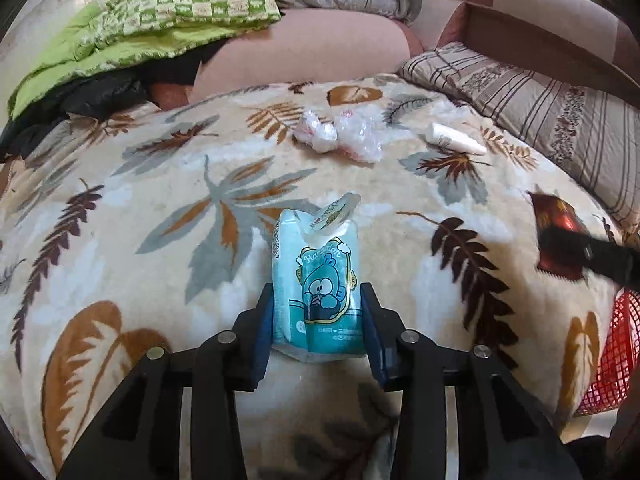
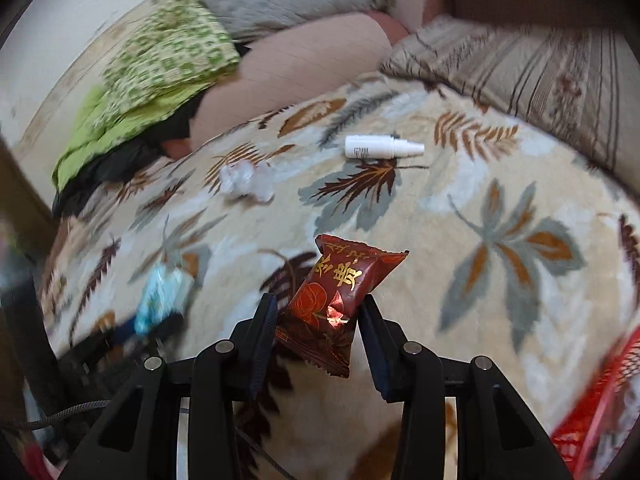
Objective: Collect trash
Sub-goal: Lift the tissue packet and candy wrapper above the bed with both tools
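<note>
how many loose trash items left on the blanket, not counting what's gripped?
2. Crumpled clear plastic wrap lies mid-blanket toward the pillows; the small white bottle lies to its right, apart from it. More may hide outside both views.

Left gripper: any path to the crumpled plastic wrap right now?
Probably not yet. The blanket between the left gripper and the plastic wrap lies bare, so nothing blocks the way, but its jaws are already shut on a blue tissue pack. It would have to drop that first.
</note>
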Demonstrator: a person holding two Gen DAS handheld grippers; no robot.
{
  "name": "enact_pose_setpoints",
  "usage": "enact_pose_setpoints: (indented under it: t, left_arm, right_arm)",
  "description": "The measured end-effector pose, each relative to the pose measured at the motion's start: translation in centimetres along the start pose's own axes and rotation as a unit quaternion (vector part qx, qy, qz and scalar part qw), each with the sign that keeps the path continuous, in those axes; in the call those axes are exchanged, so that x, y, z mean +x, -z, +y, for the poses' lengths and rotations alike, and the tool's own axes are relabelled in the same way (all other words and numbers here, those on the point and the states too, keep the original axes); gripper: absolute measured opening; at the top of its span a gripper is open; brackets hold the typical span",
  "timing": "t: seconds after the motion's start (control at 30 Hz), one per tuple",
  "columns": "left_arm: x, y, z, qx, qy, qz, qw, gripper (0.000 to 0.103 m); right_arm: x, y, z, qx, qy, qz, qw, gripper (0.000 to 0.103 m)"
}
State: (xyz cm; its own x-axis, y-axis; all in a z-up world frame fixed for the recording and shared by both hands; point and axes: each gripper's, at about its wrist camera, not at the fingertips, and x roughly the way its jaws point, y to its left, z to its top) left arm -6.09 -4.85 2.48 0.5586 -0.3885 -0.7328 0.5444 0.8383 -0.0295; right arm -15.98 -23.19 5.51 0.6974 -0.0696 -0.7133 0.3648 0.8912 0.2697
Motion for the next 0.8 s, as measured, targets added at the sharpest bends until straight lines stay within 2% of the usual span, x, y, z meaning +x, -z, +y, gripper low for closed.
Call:
enact_pose_setpoints:
  t: [0.17, 0.4, 0.63, 0.8]
  left_arm:
    - [-2.9, 1.2, -0.5, -0.005, 0.006, -0.022, 0.9997, 0.038]
    - [-5.2, 2.0, -1.3, 0.011, -0.035, -0.083, 0.9959, 0.039]
    - [-5.6, 2.2, -1.5, 0.023, -0.066, -0.101, 0.9924, 0.039]
    - [-6.7, 2.5, -2.3, 0.038, -0.070, -0.118, 0.9898, 0.039]
  right_arm:
    - [-2.8, 1.6, -0.2, -0.009, 0.010, -0.034, 0.999, 0.045]
    - [-3.6, 2.1, 0.4, -0.020, 0.021, -0.056, 0.998, 0.045]
    - [-4.2, 2.3, 0.3, -0.023, 0.040, -0.070, 0.996, 0.045]
    - [-5.0, 2.4, 0.1, -0.026, 0.051, -0.082, 0.995, 0.045]
